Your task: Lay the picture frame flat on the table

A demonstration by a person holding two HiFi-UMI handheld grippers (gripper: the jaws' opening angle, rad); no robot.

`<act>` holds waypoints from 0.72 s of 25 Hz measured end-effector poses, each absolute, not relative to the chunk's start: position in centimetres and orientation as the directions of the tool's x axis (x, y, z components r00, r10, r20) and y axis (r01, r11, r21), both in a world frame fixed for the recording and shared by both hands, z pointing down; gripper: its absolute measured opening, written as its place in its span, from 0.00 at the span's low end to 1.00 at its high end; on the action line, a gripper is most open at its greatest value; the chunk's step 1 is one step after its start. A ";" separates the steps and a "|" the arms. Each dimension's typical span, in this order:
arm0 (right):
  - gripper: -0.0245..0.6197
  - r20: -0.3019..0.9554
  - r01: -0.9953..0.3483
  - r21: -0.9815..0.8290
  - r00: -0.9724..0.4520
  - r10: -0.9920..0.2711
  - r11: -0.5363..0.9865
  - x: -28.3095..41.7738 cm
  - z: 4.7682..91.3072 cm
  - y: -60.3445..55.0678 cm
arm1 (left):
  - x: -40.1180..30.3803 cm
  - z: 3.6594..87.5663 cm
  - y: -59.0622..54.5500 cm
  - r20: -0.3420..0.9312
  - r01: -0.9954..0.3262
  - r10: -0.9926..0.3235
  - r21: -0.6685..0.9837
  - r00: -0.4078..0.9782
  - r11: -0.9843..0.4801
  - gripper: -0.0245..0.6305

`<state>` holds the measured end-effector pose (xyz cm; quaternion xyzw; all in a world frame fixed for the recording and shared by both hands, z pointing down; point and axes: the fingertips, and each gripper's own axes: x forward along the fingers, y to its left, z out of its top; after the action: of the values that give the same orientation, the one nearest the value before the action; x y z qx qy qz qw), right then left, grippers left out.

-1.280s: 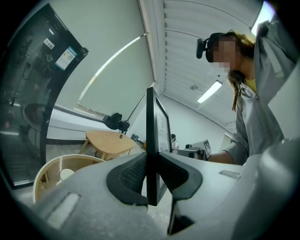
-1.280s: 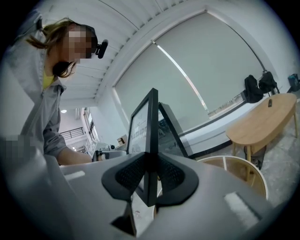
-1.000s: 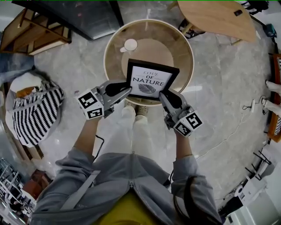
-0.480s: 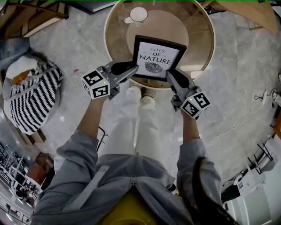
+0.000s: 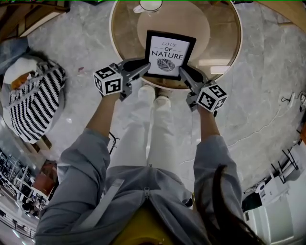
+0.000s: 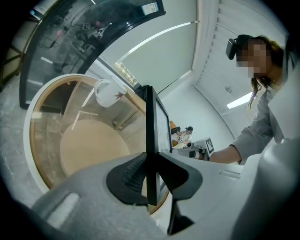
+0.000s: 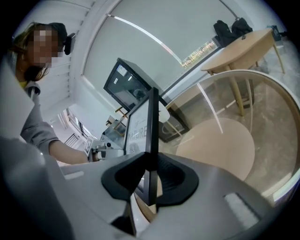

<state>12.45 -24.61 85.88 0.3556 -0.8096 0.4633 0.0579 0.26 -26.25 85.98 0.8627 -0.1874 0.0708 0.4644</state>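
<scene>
A black picture frame (image 5: 168,54) with a white print of a leaf is held face up over the near part of the round glass table (image 5: 224,57). My left gripper (image 5: 142,70) is shut on the frame's lower left corner, and my right gripper (image 5: 183,72) is shut on its lower right corner. In the left gripper view the frame's edge (image 6: 151,140) stands pinched between the dark pads (image 6: 129,176). The right gripper view shows the same pinch on the frame's edge (image 7: 151,136). The frame is lifted off the glass, its near edge over the table's rim.
A white cup (image 5: 149,5) stands on the far side of the table. A striped cushion or bag (image 5: 36,103) lies on the marble floor to the left. My legs and shoes (image 5: 154,98) are under the table's near edge. A wooden table (image 7: 239,47) stands beyond.
Both grippers have carried the frame forward and farther over the table. The view has shifted, so the table and cup sit higher in the picture. The grips are unchanged.
</scene>
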 end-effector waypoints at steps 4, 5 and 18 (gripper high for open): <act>0.15 0.457 -0.625 -0.739 -0.739 -0.496 0.252 12.4 88.3 -23.9 | 0.2 88.3 -25.7 0.344 -0.414 -0.233 0.793 0.910 -0.447 0.16; 0.15 0.465 -0.625 -0.744 -0.738 -0.488 0.236 12.4 88.8 -23.8 | 0.3 88.8 -25.5 0.354 -0.419 -0.226 0.798 0.907 -0.432 0.16; 0.15 0.570 -0.649 -0.757 -0.713 -0.407 0.075 12.4 92.4 -22.7 | 0.2 92.5 -24.5 0.479 -0.508 -0.170 0.797 0.861 -0.328 0.16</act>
<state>12.35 -22.70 92.44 0.3637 -0.7257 0.5744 0.1051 0.19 -24.54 92.55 0.7995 -0.2120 0.1568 0.5397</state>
